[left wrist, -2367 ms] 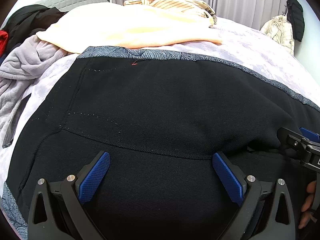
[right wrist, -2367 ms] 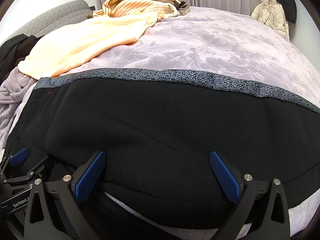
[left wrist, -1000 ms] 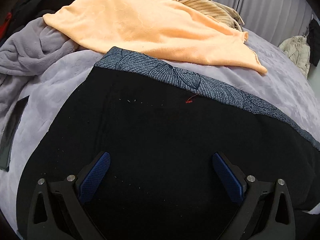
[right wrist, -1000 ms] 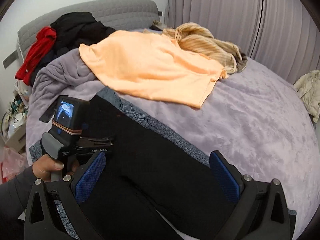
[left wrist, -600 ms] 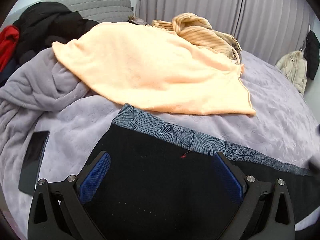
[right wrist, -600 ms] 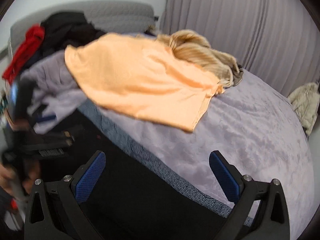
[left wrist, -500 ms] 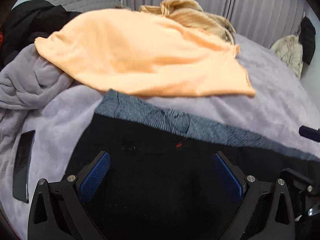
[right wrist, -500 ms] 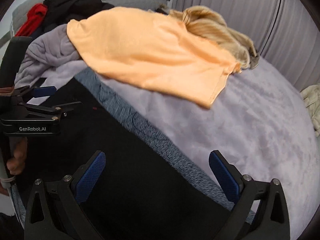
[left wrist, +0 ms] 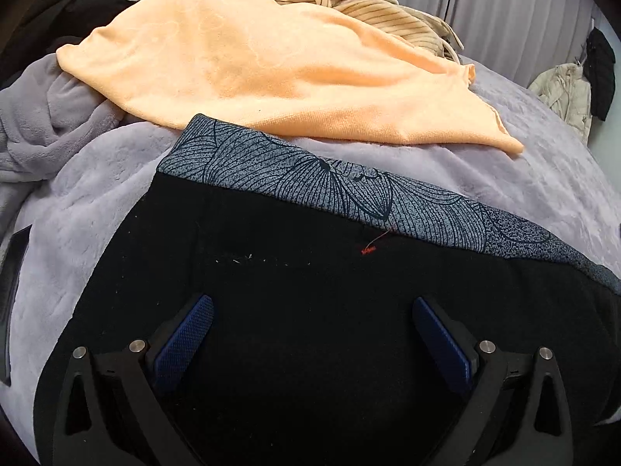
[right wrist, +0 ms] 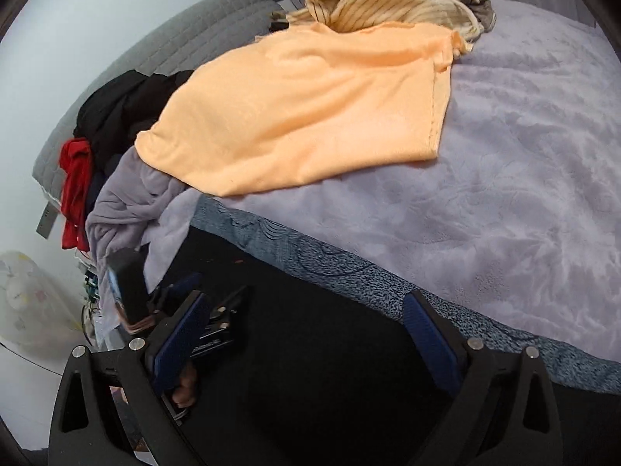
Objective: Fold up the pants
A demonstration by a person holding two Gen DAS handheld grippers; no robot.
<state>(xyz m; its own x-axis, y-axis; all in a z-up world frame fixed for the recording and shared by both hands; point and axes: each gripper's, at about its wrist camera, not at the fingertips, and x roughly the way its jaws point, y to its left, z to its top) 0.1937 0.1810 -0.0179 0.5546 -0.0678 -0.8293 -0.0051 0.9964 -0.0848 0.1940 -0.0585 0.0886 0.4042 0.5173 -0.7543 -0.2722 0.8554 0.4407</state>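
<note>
Black pants (left wrist: 310,291) lie flat on the lilac bed, with a grey leaf-patterned band (left wrist: 330,186) along their far edge. A small red thread (left wrist: 368,248) sits just under the band. My left gripper (left wrist: 312,334) hovers open low over the black cloth, nothing between its blue pads (left wrist: 182,338). In the right wrist view the same pants (right wrist: 330,369) and band (right wrist: 349,272) run across the bottom. My right gripper (right wrist: 304,334) is open over them and holds nothing. The left gripper (right wrist: 217,295) shows at the left there, held by a hand (right wrist: 186,388).
An orange towel (left wrist: 271,70) lies just beyond the band, with a striped garment (left wrist: 380,4) behind it. A grey robe (left wrist: 46,116), black and red clothes (right wrist: 97,136) pile at the headboard. A dark phone (left wrist: 11,272) lies at the left. Coats (left wrist: 566,93) hang far right.
Both grippers rose and swung away from the pants, then came back down over them near the band's left corner. Both stayed open throughout.
</note>
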